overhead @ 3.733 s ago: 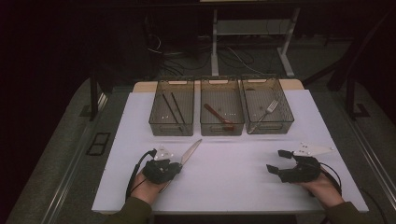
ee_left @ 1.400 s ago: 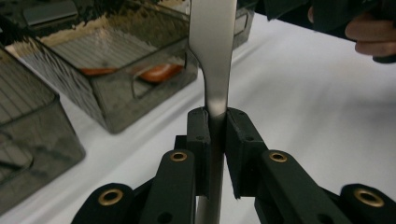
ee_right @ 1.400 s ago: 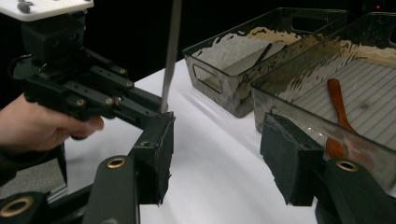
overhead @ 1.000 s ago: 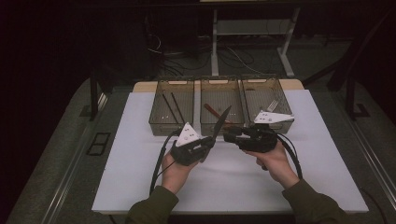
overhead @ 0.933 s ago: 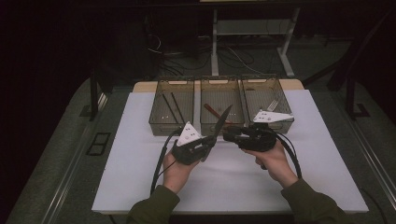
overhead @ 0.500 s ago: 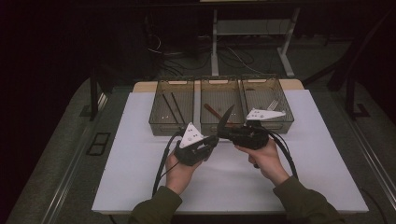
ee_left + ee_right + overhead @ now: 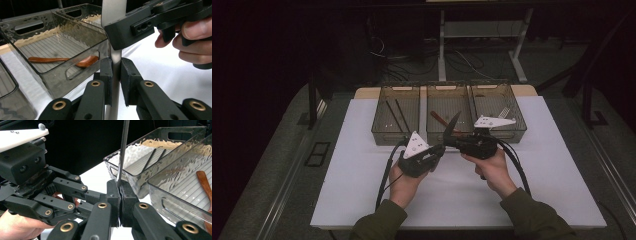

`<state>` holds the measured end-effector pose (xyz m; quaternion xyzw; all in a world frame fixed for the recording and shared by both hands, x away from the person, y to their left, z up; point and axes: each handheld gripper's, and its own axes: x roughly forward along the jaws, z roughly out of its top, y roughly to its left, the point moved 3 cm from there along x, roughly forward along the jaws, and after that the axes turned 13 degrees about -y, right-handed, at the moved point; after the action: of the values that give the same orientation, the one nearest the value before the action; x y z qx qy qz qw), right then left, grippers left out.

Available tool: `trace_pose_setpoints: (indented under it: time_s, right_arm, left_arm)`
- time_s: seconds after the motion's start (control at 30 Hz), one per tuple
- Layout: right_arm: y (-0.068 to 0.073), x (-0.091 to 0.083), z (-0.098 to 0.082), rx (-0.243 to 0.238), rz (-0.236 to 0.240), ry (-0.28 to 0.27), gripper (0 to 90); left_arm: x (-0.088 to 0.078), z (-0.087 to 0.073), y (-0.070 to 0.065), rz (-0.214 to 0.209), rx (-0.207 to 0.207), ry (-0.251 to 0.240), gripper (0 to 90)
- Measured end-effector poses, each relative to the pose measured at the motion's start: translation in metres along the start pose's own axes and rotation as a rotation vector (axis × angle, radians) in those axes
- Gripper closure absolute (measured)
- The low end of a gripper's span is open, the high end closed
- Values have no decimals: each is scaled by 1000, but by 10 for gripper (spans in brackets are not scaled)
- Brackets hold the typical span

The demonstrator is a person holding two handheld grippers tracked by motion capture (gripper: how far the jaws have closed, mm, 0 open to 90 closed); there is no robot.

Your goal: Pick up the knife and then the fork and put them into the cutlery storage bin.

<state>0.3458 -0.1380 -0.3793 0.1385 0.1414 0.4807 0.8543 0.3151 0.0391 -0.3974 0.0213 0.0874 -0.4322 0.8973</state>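
Observation:
A metal knife (image 7: 452,126) stands nearly upright above the white mat, its tip toward the bins. My left gripper (image 7: 438,150) is shut on its lower end; in the left gripper view the pads (image 7: 107,75) pinch the flat metal strip (image 7: 115,56). My right gripper (image 7: 453,141) is shut on the same knife just above, and the right gripper view has the thin blade (image 7: 123,150) rising edge-on from between its pads (image 7: 113,192). The two grippers nearly touch, left gripper (image 7: 62,195) and right gripper (image 7: 150,22) facing each other.
Three clear bins stand at the back of the mat (image 7: 362,165): the left bin (image 7: 382,135) holds dark chopsticks (image 7: 394,116), the middle bin (image 7: 432,135) a wooden spoon (image 7: 62,60), the right bin (image 7: 517,131) a fork (image 7: 503,112). Cables trail toward the person.
Earlier the grippers rested far apart on the mat, the knife with the left one. Both have risen and met near the middle bin; in the last second the right gripper closed in leftward onto the knife.

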Motion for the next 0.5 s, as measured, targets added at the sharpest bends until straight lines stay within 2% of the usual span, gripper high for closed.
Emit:
trace_pose_setpoints:
  time_s: [0.27,0.5]
  right_arm:
    - [1,-2,0,-37,4,16,875]
    - [-6,-7,1,-50,-28,33,875]
  left_arm:
    - [1,-2,0,-22,-1,-6,777]
    - [-7,-6,6,-44,-6,9,551]
